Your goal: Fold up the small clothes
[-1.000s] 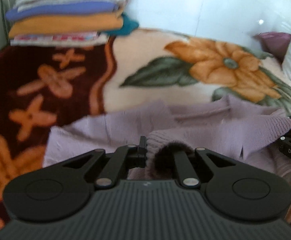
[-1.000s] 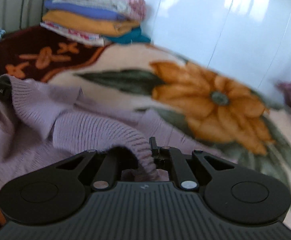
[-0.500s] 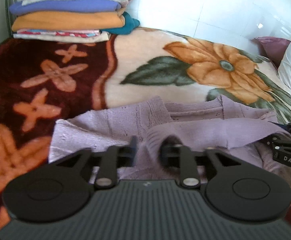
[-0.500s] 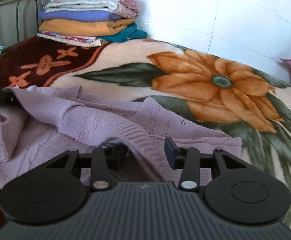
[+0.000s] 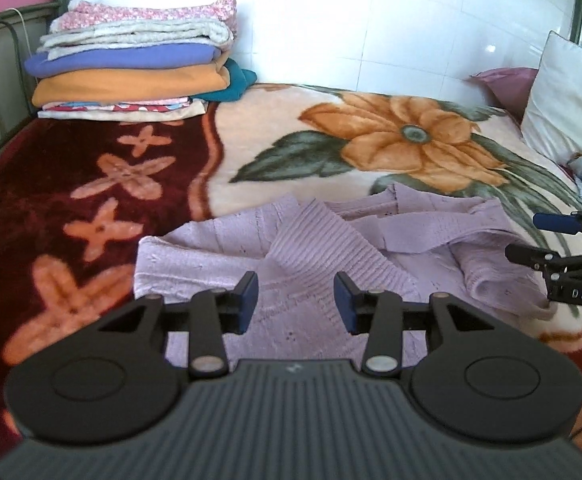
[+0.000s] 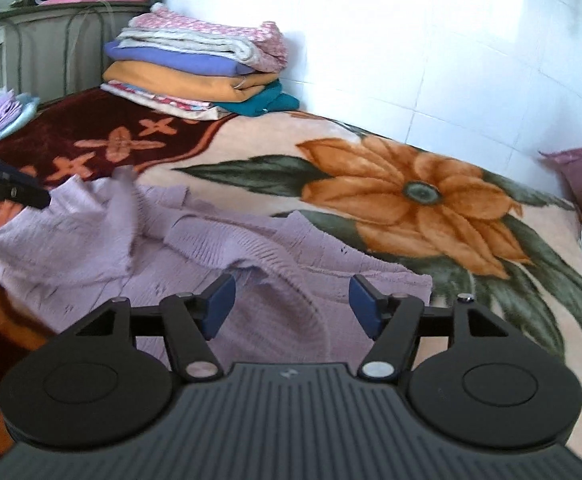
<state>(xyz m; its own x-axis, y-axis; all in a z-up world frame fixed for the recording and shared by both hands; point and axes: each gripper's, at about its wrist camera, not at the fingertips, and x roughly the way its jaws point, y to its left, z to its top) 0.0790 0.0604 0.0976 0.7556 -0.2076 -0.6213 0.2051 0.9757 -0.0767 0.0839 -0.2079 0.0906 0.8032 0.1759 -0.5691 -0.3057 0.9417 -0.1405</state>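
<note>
A small lilac knitted sweater [image 5: 291, 248] lies rumpled on the flowered blanket, its sleeves folded loosely across its body; it also shows in the right wrist view [image 6: 219, 256]. My left gripper [image 5: 295, 300] is open and empty, just above the sweater's near left part. My right gripper [image 6: 292, 304] is open and empty over the sweater's near right part. The right gripper appears at the right edge of the left wrist view [image 5: 571, 264]. The left gripper's tip shows at the left edge of the right wrist view [image 6: 7, 188].
A stack of folded clothes [image 5: 135, 68] sits at the far left corner by the tiled wall; it also shows in the right wrist view [image 6: 195, 68]. A white pillow [image 5: 571, 108] and a mauve cushion [image 5: 507, 84] lie at the right. The blanket [image 5: 391, 140] covers the bed.
Both grippers have opened and let go of the sleeves they held. The sleeves now rest on the sweater's body. Both grippers have pulled back a little.
</note>
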